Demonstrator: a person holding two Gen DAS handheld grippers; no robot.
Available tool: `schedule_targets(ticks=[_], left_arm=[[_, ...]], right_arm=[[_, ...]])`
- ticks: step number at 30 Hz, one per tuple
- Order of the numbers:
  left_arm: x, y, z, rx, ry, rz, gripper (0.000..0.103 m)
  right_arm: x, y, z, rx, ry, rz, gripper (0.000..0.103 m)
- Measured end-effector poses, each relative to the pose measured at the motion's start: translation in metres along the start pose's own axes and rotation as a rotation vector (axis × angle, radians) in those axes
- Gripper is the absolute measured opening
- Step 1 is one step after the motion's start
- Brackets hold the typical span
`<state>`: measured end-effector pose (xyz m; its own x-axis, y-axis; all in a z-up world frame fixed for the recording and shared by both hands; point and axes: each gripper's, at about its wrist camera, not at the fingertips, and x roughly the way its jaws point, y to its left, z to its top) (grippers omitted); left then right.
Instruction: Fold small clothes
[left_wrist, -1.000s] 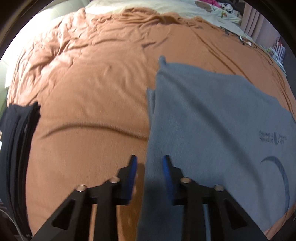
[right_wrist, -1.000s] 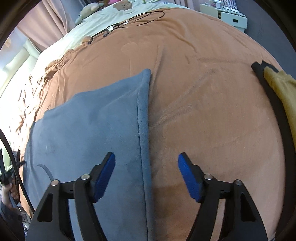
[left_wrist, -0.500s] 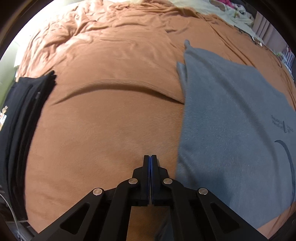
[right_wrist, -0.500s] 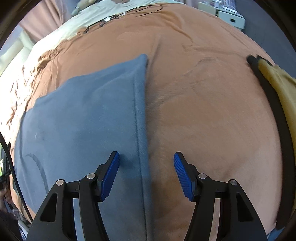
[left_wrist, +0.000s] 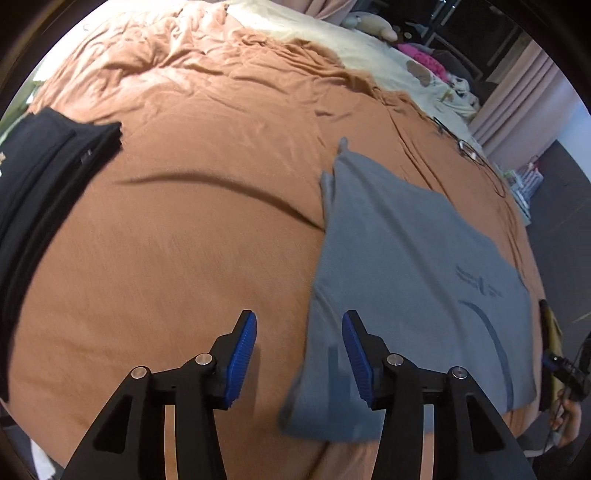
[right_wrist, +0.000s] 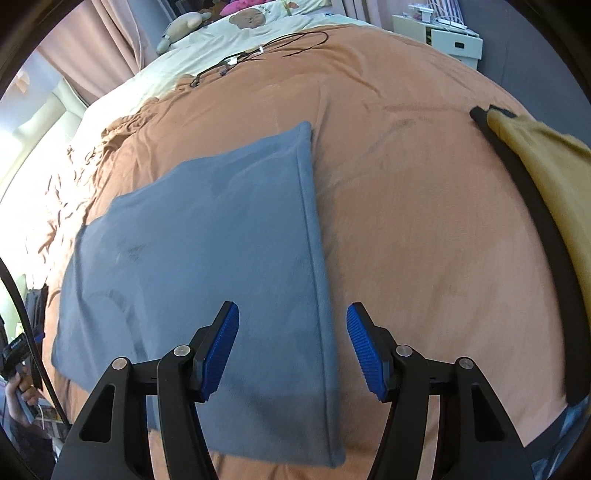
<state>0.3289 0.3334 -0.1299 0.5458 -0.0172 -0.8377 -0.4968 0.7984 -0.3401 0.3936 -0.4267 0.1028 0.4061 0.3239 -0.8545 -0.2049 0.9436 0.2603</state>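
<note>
A grey-blue T-shirt (left_wrist: 410, 266) lies flat and partly folded on the orange bed cover (left_wrist: 184, 240), a dark print on its right half. My left gripper (left_wrist: 299, 354) hovers open over the shirt's near left edge, holding nothing. In the right wrist view the same shirt (right_wrist: 207, 251) spreads to the left, its straight right edge running between the fingers. My right gripper (right_wrist: 291, 347) stands open above that near right edge, holding nothing.
A black folded stack (left_wrist: 40, 177) lies at the bed's left side. A mustard garment (right_wrist: 546, 173) on a black one (right_wrist: 528, 206) sits at the right. Cables (right_wrist: 258, 51) lie far up the bed, by a cream cover (left_wrist: 369, 48). A person's hand (left_wrist: 569, 421) holds the other gripper.
My left gripper was shut half a second ago and is now open, with the view swung left to right over the shirt's edge. The right gripper stayed open and pulled back slightly.
</note>
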Motion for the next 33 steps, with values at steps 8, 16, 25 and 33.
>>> schedule_targets(ticks=[8, 16, 25, 33], left_arm=[[0.011, 0.006, -0.03, -0.012, 0.017, -0.015, 0.05], [0.009, 0.002, -0.049, 0.04, -0.02, -0.012, 0.006], [0.0, 0.014, -0.061, 0.023, -0.031, 0.001, 0.004], [-0.015, 0.018, -0.068, -0.05, -0.035, -0.043, 0.005]], right_arm=[[-0.013, -0.022, -0.037, 0.064, -0.03, 0.04, 0.059], [-0.021, -0.039, -0.068, 0.105, -0.021, 0.072, 0.059], [-0.029, -0.055, -0.084, 0.191, -0.029, 0.152, 0.059], [-0.031, -0.084, -0.103, 0.303, -0.037, 0.279, 0.059]])
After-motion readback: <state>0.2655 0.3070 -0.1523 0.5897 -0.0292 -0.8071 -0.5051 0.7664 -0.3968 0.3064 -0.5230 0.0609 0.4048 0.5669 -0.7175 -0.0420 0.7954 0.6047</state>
